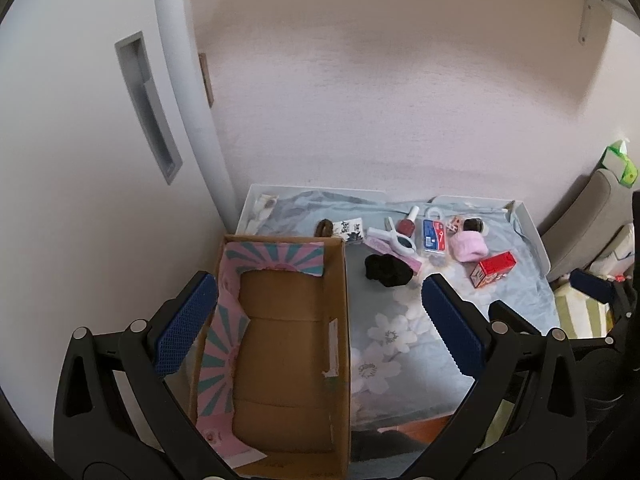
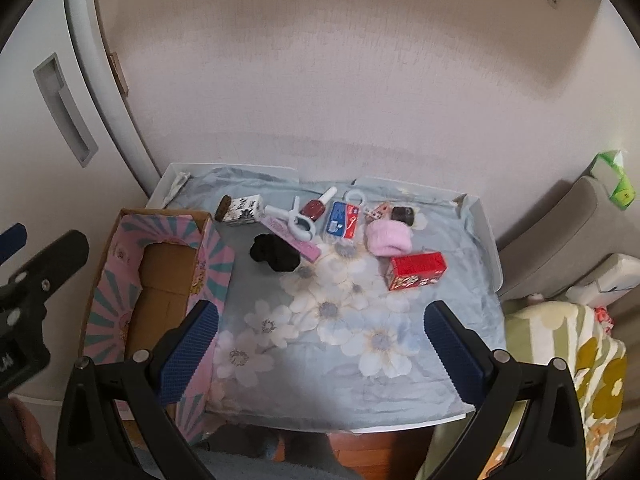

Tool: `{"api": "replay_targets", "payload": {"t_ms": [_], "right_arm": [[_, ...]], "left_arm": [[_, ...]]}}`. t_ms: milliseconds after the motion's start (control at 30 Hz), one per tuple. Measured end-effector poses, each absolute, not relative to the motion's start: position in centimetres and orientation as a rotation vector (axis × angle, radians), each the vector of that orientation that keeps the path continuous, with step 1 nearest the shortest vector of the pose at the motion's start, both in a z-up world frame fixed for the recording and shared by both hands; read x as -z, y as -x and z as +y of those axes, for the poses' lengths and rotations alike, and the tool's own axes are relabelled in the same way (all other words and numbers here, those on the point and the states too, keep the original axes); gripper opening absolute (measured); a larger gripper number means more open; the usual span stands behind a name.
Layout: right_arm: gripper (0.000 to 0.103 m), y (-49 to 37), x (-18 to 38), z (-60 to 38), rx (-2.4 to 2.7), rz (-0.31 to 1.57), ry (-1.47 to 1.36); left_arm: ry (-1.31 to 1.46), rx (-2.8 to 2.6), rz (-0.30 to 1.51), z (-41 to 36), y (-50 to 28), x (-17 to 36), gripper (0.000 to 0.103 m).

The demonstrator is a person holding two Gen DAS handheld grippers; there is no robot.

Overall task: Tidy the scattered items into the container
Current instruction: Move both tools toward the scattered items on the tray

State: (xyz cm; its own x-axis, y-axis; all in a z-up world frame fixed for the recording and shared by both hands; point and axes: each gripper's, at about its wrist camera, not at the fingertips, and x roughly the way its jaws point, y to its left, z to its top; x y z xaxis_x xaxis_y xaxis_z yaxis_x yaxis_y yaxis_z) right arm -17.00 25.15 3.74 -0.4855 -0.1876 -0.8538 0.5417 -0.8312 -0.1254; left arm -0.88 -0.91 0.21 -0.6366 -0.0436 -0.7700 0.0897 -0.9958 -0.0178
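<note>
An open cardboard box (image 1: 280, 360) (image 2: 160, 276) with pink and teal flaps stands empty at the left of a small table. Scattered at the table's far side lie a black cloth (image 2: 276, 256), a pink rolled sock (image 2: 388, 238), a red carton (image 2: 416, 270), a red nail polish bottle (image 2: 318, 206), a white clip (image 2: 294, 220), a blue-red packet (image 2: 342, 220) and a black-white carton (image 2: 244, 208). My left gripper (image 1: 320, 328) hovers open above the box's right wall. My right gripper (image 2: 320, 348) hangs open over the near part of the table, holding nothing.
A floral blue cloth (image 2: 340, 320) covers the white table (image 2: 490, 240). A white sliding door (image 1: 80, 160) stands to the left, a wall behind. A grey cushion (image 2: 560, 240) and a green patterned fabric (image 2: 580, 360) lie to the right. My left gripper's body (image 2: 32, 280) shows at the left edge.
</note>
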Motion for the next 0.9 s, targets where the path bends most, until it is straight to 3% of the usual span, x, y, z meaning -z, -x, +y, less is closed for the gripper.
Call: {"api": "replay_targets", "payload": {"t_ms": [600,900], "right_arm": [[0.102,17.7,-3.3,25.7,2.289,0.430,-1.311],[0.102,19.3,-0.3,28.4,2.304,0.433,-1.385]], "left_arm": [[-1.356,2.704,0.030,-0.9,1.7,0.7,0.102],[-1.476,2.703,-0.038,1.2,3.7,3.7,0.102]]}}
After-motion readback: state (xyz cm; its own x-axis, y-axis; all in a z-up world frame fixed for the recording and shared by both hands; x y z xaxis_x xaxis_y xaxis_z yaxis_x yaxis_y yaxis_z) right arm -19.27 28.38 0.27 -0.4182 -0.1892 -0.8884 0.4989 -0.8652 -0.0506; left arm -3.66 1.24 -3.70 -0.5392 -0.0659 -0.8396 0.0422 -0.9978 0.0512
